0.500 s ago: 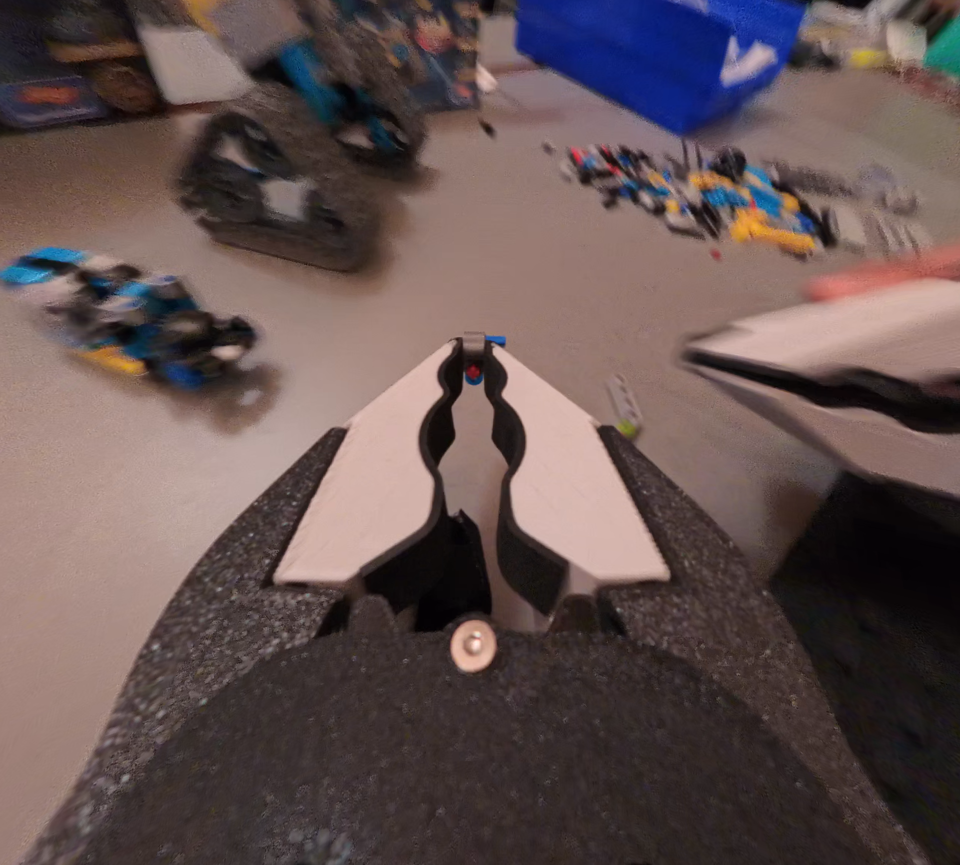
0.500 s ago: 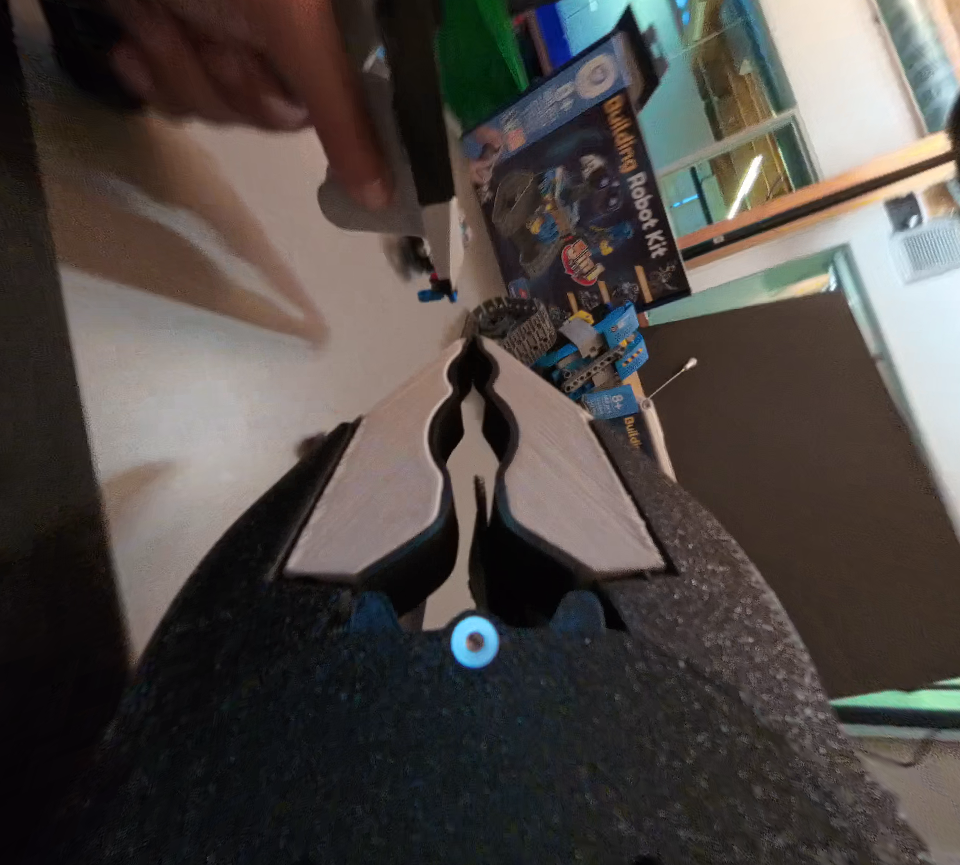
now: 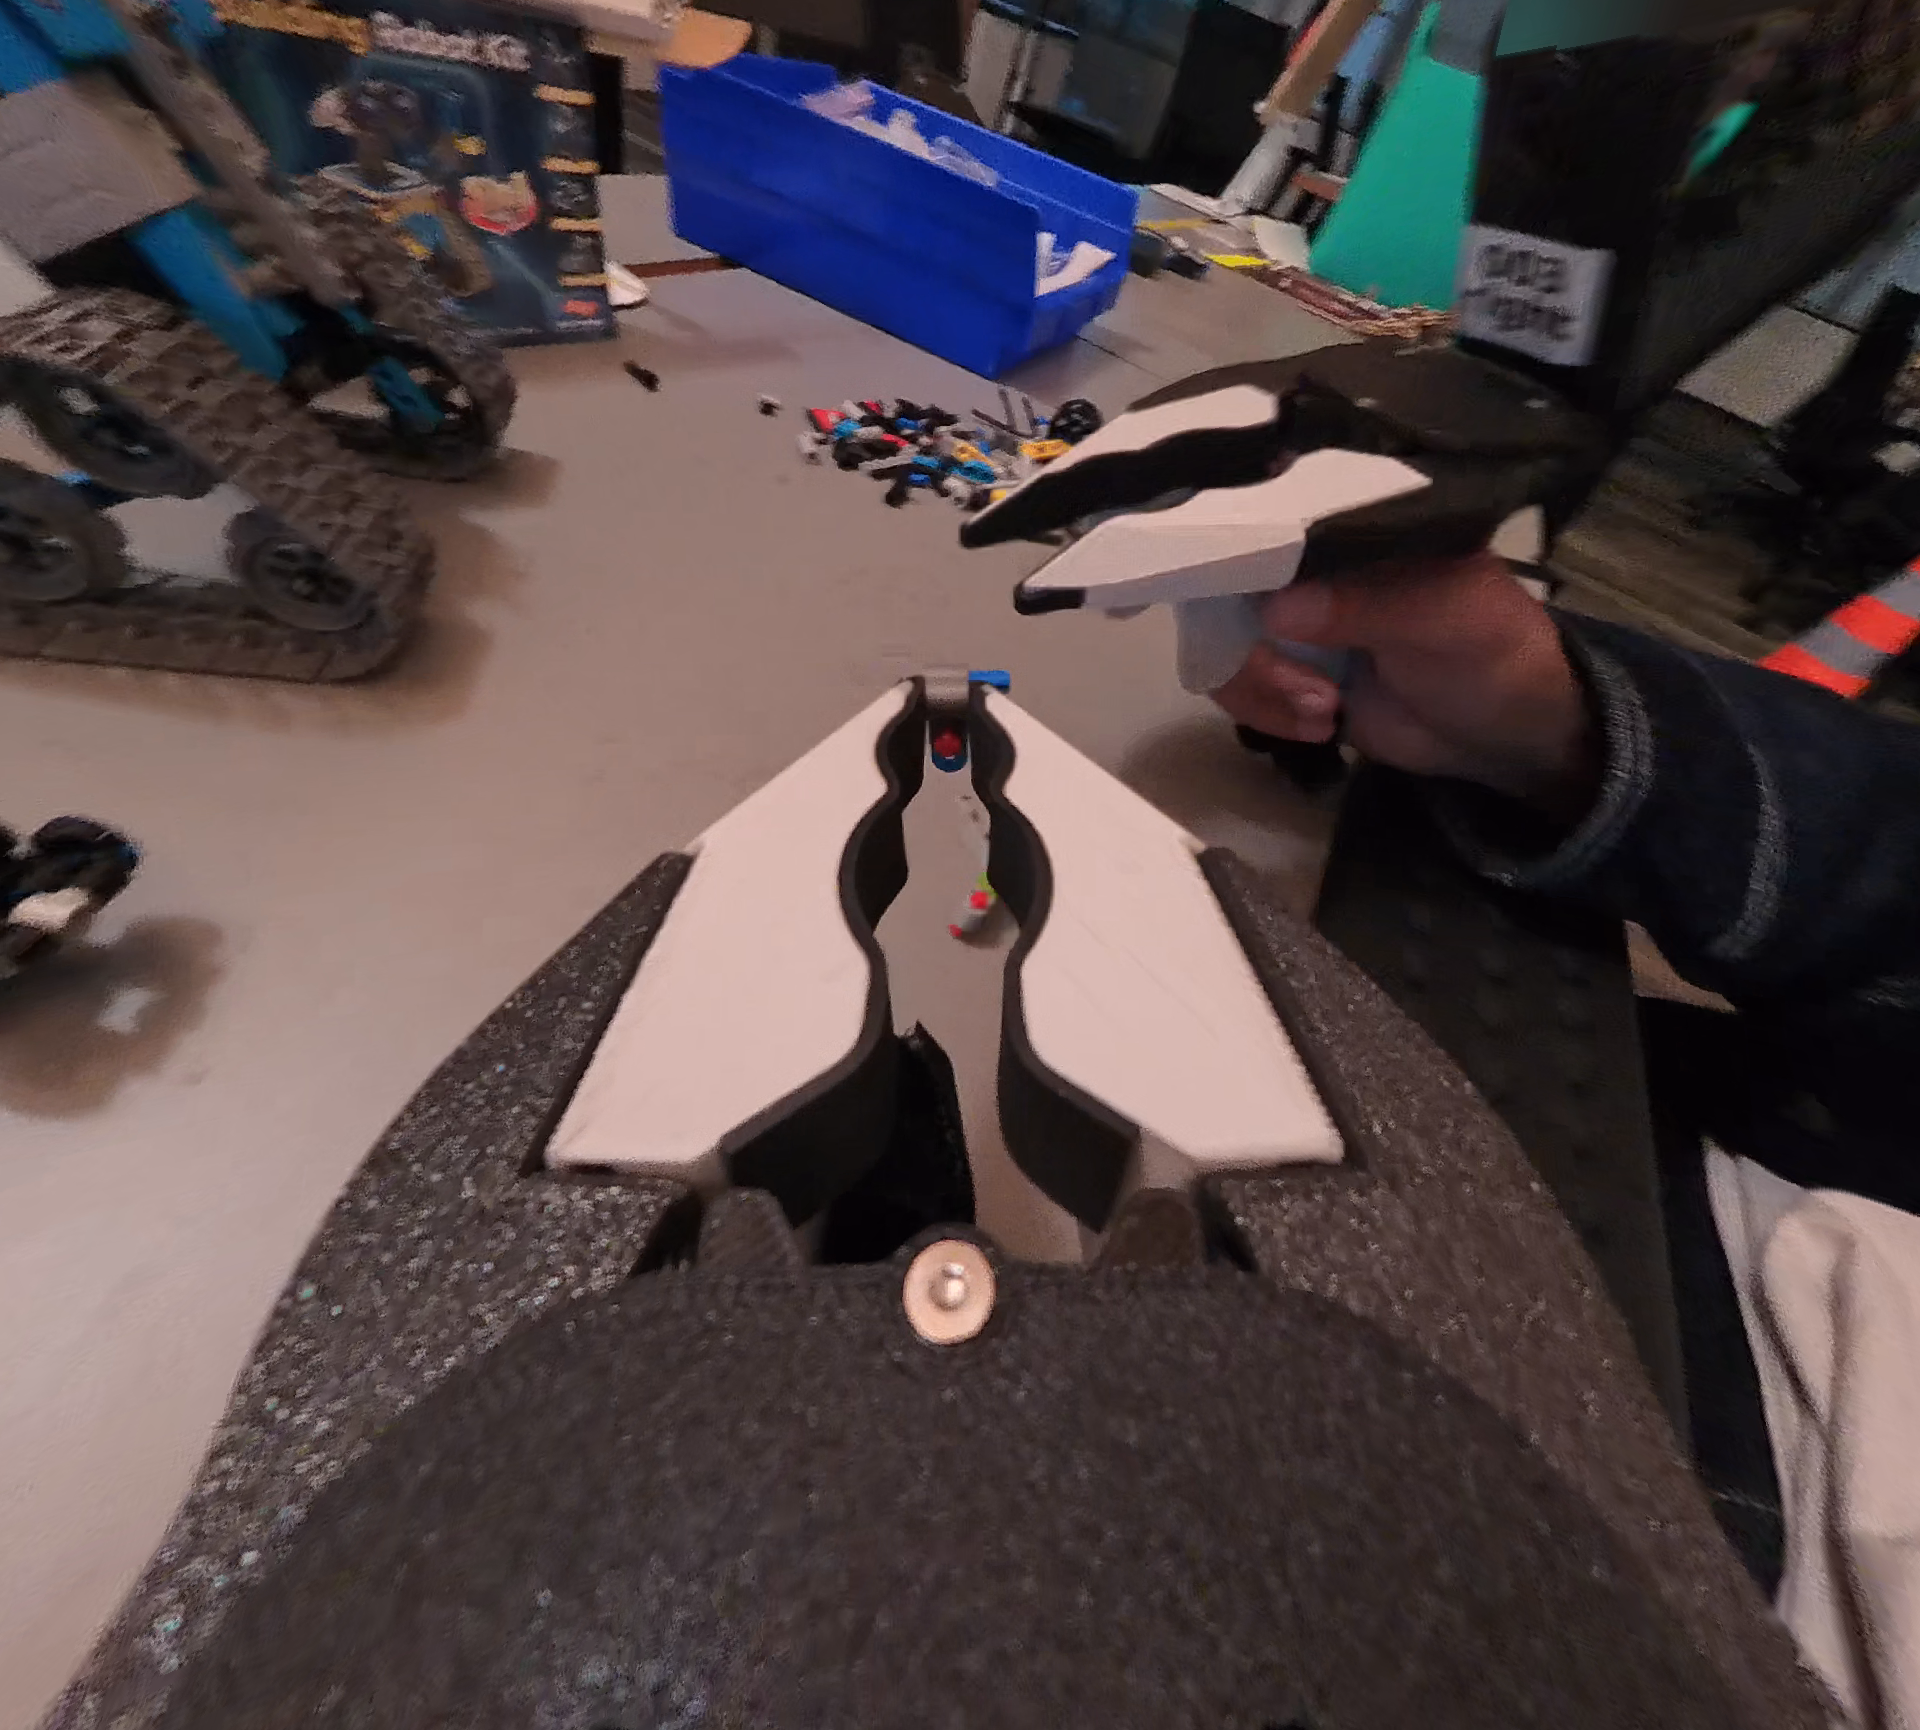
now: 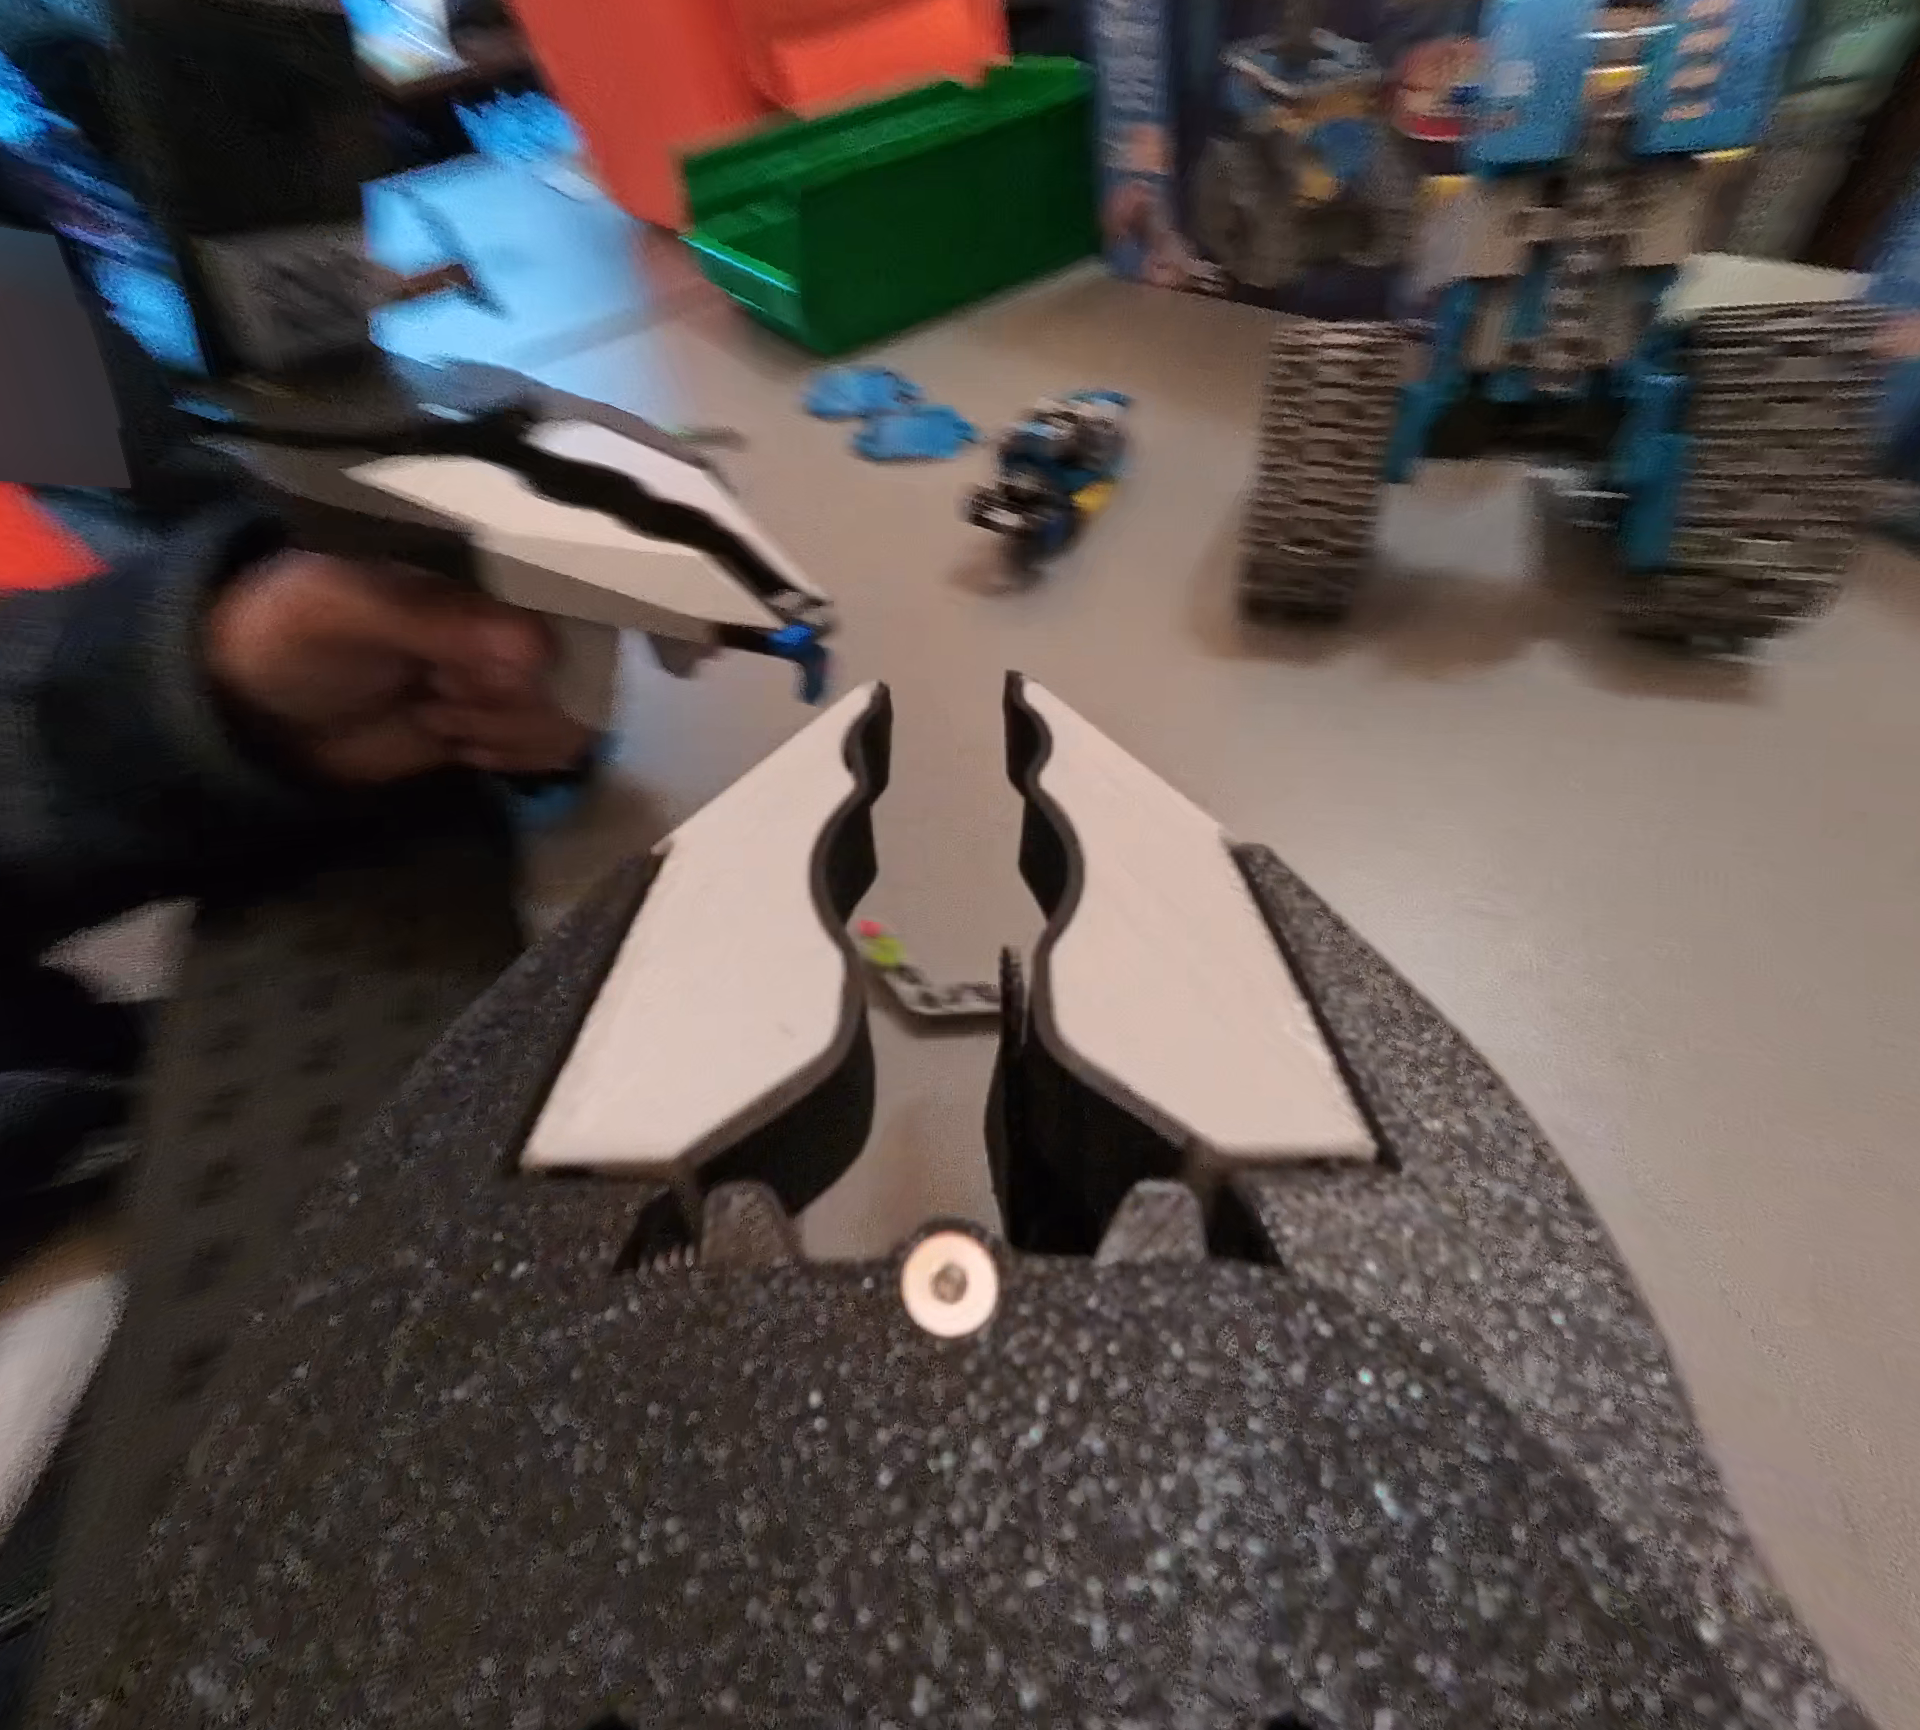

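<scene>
My left gripper point(image 3: 951, 693) is shut on a small grey piece point(image 3: 948, 691) with a blue pin and a red pin at its tips, held above the grey table point(image 3: 623, 641). It also shows in the right wrist view point(image 4: 800, 615), held by a hand, with the blue pin point(image 4: 795, 641) sticking out. My right gripper point(image 4: 945, 691) is open and empty, its tips just right of the left gripper's tips. It appears in the left wrist view point(image 3: 1003, 568), held by a hand point(image 3: 1403, 683). A loose grey beam with a green and red pin point(image 4: 920, 979) lies on the table below both grippers point(image 3: 974, 906).
A pile of small parts point(image 3: 935, 449) and a blue bin point(image 3: 894, 226) lie ahead. A tracked robot model point(image 3: 208, 433) stands at the left before a kit box point(image 3: 416, 153). A small blue-black model point(image 4: 1049, 475) and a green bin point(image 4: 894, 226) are farther off. Tip to tip, the grippers are about 5 centimeters apart. The small blue-black model point(image 4: 1049, 475) lies around 15 centimeters away from my left fingertips.
My right gripper has opened and swung from a tilted pose to level, now facing the table beside the left gripper's tips. The left gripper still holds its piece and has tilted up.
</scene>
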{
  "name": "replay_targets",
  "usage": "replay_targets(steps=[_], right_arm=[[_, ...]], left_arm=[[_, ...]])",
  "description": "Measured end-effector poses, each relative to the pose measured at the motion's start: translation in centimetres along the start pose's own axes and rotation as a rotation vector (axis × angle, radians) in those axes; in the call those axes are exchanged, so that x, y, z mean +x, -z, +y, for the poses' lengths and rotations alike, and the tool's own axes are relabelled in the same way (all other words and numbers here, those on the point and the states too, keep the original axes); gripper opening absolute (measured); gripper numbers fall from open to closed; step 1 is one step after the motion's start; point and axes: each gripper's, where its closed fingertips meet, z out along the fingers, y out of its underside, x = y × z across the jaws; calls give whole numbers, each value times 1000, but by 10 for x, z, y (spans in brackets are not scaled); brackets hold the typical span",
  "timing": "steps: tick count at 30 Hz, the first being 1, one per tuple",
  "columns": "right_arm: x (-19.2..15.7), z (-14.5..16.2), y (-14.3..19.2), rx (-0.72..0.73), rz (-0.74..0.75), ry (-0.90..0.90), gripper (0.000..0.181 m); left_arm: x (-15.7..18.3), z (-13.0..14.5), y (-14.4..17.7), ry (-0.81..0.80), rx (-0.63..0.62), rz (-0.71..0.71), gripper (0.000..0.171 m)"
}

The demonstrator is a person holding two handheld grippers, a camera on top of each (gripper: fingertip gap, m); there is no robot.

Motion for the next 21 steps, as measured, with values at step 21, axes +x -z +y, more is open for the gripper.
replay_targets(steps=[21], right_arm=[[-20, 0, -9, 11, -170, -128, 17]], left_arm=[[3, 1, -4, -430, -34, -202, 7]])
